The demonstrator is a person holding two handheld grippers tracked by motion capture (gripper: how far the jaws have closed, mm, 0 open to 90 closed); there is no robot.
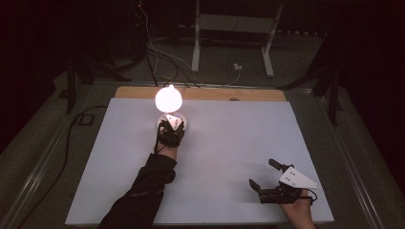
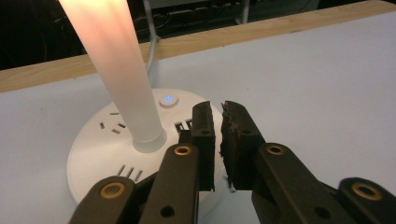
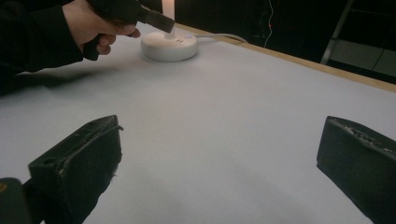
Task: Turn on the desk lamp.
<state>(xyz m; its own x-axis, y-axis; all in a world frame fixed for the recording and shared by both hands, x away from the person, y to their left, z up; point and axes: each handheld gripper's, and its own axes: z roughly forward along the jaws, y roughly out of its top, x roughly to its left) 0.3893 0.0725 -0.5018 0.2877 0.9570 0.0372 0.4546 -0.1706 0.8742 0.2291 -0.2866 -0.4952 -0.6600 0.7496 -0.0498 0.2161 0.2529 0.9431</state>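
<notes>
1. I have the left gripper [image 2: 217,116] low over the round white lamp base [image 2: 93,154], which sits toward the far left of the surface [image 1: 229,143]. Its jaws are nearly clenched, a thin slit between them, nothing held.
2. The lamp [image 1: 168,98] is lit. The small button [image 2: 167,99] glows blue just beyond my jaw tips, beside the foot of the bright stem [image 2: 116,70].
3. To press it well, I judge I should keep the jaws together as one blunt tip, come straight down on the button, and push lightly so the base does not slide.
4. The stem stands close on one side of my tips; I would steer clear of knocking it.
5. The lamp's cord [image 3: 224,36] runs off the far wooden edge [image 1: 258,94], so there is little room behind.
6. The right gripper [image 1: 263,174] rests near the right front corner, jaws released wide and holding nothing, well apart from the lamp. The bare middle leaves open room for moving.
</notes>
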